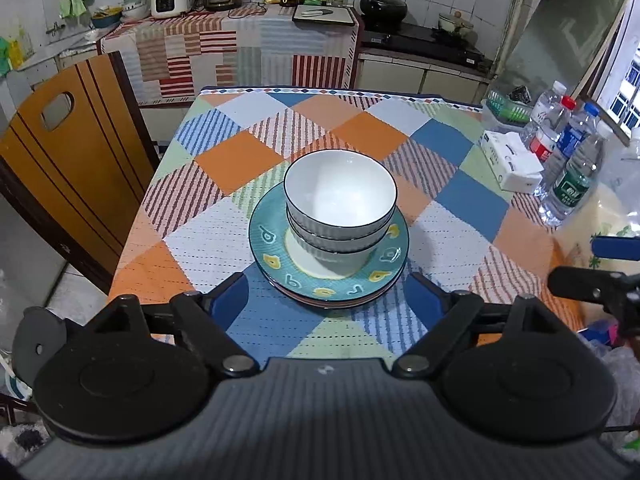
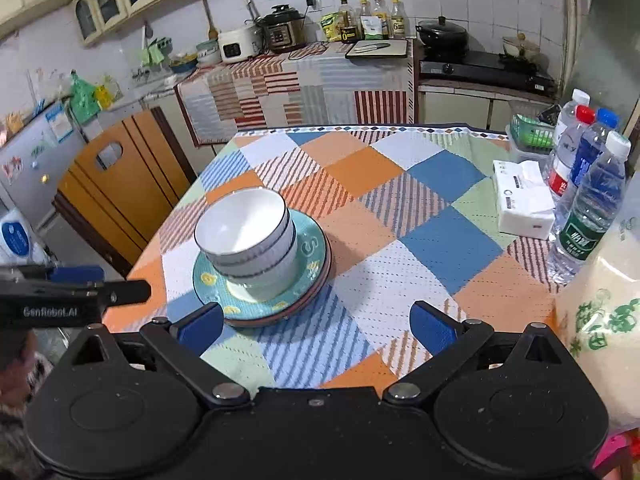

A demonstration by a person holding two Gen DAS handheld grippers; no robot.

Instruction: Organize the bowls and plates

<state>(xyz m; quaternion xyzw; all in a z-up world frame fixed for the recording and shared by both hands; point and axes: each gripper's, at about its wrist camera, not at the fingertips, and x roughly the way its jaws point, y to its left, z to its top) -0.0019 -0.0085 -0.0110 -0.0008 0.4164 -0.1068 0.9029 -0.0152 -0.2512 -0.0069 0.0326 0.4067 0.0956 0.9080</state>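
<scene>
Two white ribbed bowls (image 1: 340, 200) sit nested on a teal patterned plate (image 1: 276, 258), which rests on a pink plate beneath, on the checked tablecloth. The stack also shows in the right wrist view: bowls (image 2: 244, 228), teal plate (image 2: 212, 284). My left gripper (image 1: 326, 300) is open and empty, just in front of the stack. My right gripper (image 2: 316, 326) is open and empty, to the right of the stack. The right gripper shows at the right edge of the left wrist view (image 1: 600, 276); the left gripper shows at the left of the right wrist view (image 2: 80, 292).
A tissue pack (image 2: 520, 200), several water bottles (image 2: 588, 216) and a green basket (image 2: 532, 136) stand at the table's right side, with a large pale bag (image 2: 600, 320) nearer. A wooden chair (image 1: 68, 160) stands left of the table. Kitchen counter behind.
</scene>
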